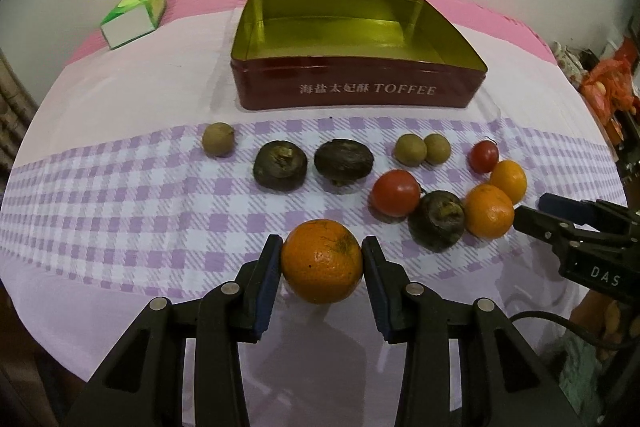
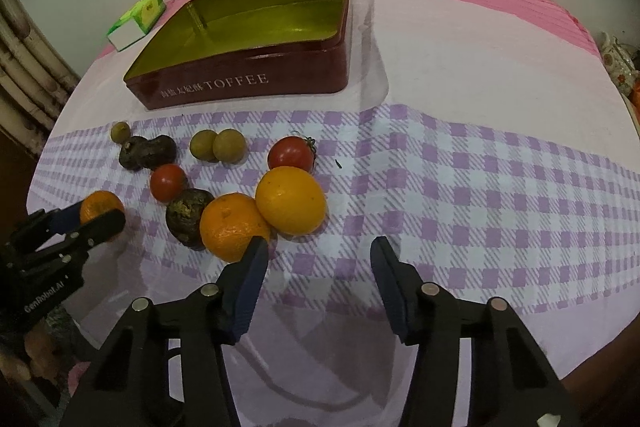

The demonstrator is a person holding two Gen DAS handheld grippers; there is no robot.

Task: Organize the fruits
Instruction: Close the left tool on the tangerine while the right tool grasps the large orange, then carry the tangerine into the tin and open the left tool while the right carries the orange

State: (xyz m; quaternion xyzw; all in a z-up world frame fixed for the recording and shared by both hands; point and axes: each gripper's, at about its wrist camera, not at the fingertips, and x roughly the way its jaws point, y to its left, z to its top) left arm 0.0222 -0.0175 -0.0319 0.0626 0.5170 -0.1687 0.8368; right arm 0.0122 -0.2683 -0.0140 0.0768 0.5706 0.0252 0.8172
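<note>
Left gripper (image 1: 322, 261) clamped on orange (image 1: 322, 261), just above worktop (image 1: 120, 187); toffee tin (image 1: 356, 83) straight ahead, beyond fruit row. Right gripper (image 2: 318, 255) parted, empty; second orange (image 2: 234, 227) beside its left pad.

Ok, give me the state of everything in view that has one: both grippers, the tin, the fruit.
left gripper: shut on an orange
right gripper: open, nothing between its fingers
toffee tin: lid off, empty
other two oranges: on the cloth, touching each other
two tomatoes: on the cloth, loose
green carton: lying on its side
</note>
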